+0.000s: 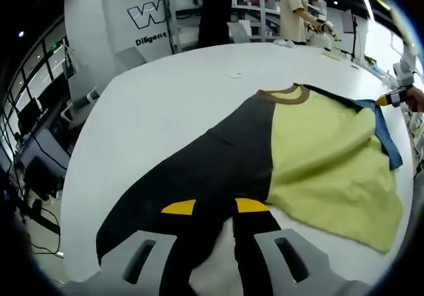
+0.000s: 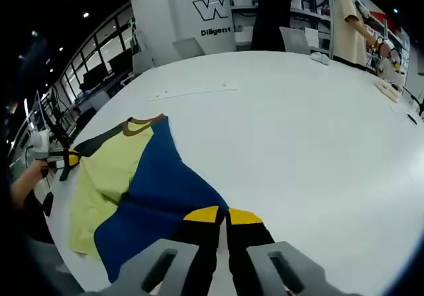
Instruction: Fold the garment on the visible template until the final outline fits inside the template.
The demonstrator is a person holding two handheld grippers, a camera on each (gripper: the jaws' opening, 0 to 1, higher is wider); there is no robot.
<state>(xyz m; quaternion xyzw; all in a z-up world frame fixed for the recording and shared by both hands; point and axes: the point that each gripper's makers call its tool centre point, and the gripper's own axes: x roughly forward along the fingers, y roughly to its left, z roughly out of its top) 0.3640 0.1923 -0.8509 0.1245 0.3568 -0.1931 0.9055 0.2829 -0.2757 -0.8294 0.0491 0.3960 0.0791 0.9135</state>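
Two grippers pinching one garment on the white table.

We see the left gripper (image 1: pixel 215 210) clenched on the garment's (image 1: pixel 318 157) dark edge, and the right gripper (image 2: pixel 224 218) clenched on its blue edge; the garment lies spread on the table (image 2: pixel 298 130), brown collar (image 1: pixel 286 95) on the side away from both grippers.

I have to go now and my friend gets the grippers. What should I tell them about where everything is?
Left gripper: jaws closed on the shirt's dark side.
Right gripper: jaws closed on its blue side.
The shirt lies spread on the white table, brown collar at the far end, yellow middle still wide open.
Done: both edges gripped.
Left: fold the sides in, then make it smaller. I cannot see the template outline from here.
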